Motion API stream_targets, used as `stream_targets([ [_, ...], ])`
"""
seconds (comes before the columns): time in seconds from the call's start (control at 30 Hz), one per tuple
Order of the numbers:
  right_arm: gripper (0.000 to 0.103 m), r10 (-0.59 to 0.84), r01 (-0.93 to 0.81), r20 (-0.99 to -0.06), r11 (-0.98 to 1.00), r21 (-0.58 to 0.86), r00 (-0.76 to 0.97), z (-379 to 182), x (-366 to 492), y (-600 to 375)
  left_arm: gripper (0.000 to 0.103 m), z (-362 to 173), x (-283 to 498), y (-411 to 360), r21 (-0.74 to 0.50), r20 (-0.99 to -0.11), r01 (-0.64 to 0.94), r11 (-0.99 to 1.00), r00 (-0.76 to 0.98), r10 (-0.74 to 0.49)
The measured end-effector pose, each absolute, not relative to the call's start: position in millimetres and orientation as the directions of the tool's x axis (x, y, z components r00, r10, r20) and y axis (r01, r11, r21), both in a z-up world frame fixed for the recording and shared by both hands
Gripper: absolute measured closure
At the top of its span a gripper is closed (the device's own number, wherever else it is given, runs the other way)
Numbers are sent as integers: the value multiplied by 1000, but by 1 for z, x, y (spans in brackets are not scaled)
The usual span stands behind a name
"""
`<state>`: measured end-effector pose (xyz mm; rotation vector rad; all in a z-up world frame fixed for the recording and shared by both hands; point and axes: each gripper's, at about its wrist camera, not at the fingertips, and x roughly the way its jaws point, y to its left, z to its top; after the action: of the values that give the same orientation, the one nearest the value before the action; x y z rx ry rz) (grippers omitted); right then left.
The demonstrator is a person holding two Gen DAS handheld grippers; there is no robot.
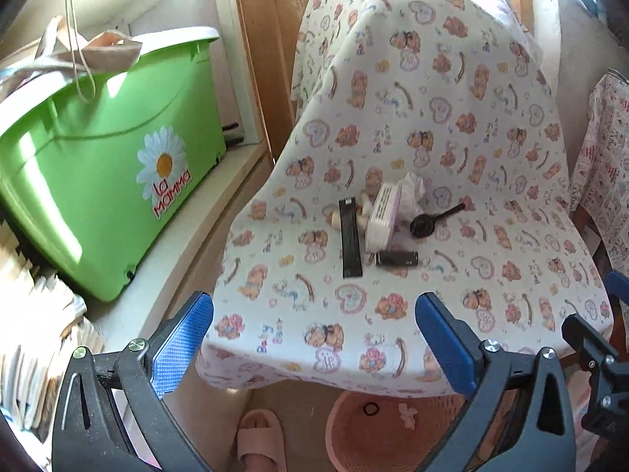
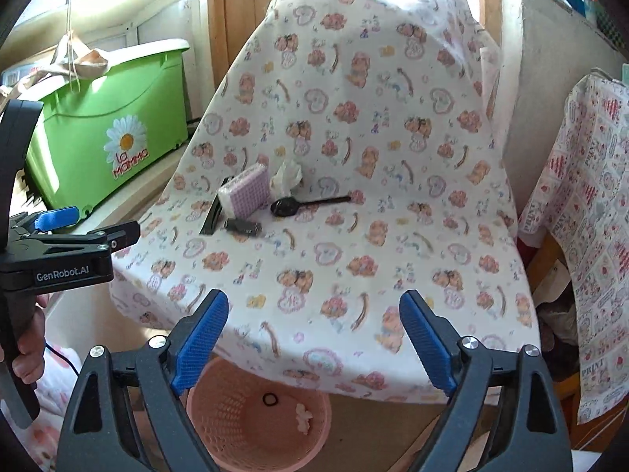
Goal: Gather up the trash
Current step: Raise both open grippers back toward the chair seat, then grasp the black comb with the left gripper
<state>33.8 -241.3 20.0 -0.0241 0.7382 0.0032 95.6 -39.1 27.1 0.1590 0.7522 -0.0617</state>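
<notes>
Closest in, the left gripper [image 1: 314, 338] hangs over the front edge of the chair [image 2: 393, 126], jaws spread wide and gripping nothing, tilted down toward the seat. Beside it the right gripper [image 2: 314, 338] is level with it, also wide and empty, aimed the same way. Under the chair's front edge sits the pink basket [image 2: 236, 424], a black ring [image 2: 270, 399] and a pale scrap [image 2: 304, 417] inside. On the seat lies the trash: a dark cylinder [image 1: 396, 258] nearest, a black strip [image 1: 351, 238] beside it, then a lilac-and-white box [image 1: 383, 212], a black spoon [image 1: 432, 221], and crumpled tissue [image 1: 411, 188] behind. Left of the chair stands a green bin [image 1: 106, 181].
</notes>
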Motion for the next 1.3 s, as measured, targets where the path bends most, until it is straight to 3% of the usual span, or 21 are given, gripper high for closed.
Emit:
stream_targets([
  [0.23, 0, -7, -20, -588, 999, -39, 809, 66, 70, -261, 1, 57, 135, -31, 86, -648, 97, 992, 761, -18],
  [0.43, 0, -50, 26, -554, 998, -52, 831, 69, 95, -281, 1, 43, 158, -17, 90, -644, 111, 990, 765, -28],
  [0.57, 0, -77, 62, -590, 997, -47, 804, 42, 109, -293, 1, 12, 171, -9, 69, -676, 139, 988, 735, -57],
  [0.77, 0, -102, 59, -650, 994, -88, 753, 15, 137, -287, 3, -26, 200, -10, -61, -755, 187, 980, 633, -168],
  [0.83, 0, -95, 61, -653, 995, -74, 751, 12, 141, -285, 13, -34, 205, -16, -52, -763, 196, 979, 625, -165],
  [0.97, 0, -65, 53, -662, 998, -37, 747, 11, 147, -278, 53, -49, 210, -31, -46, -782, 268, 962, 590, -202],
  [1.0, 0, -61, 51, -663, 998, -34, 747, 12, 148, -276, 58, -53, 211, -36, -45, -786, 292, 955, 580, -214],
  [1.27, 0, -55, 49, -676, 998, -28, 735, 5, 157, -264, 59, -67, 225, -54, -37, -799, 318, 947, 561, -219],
  [1.3, 0, -57, 49, -675, 998, -30, 735, 5, 157, -264, 64, -69, 228, -54, -50, -803, 318, 947, 550, -227],
])
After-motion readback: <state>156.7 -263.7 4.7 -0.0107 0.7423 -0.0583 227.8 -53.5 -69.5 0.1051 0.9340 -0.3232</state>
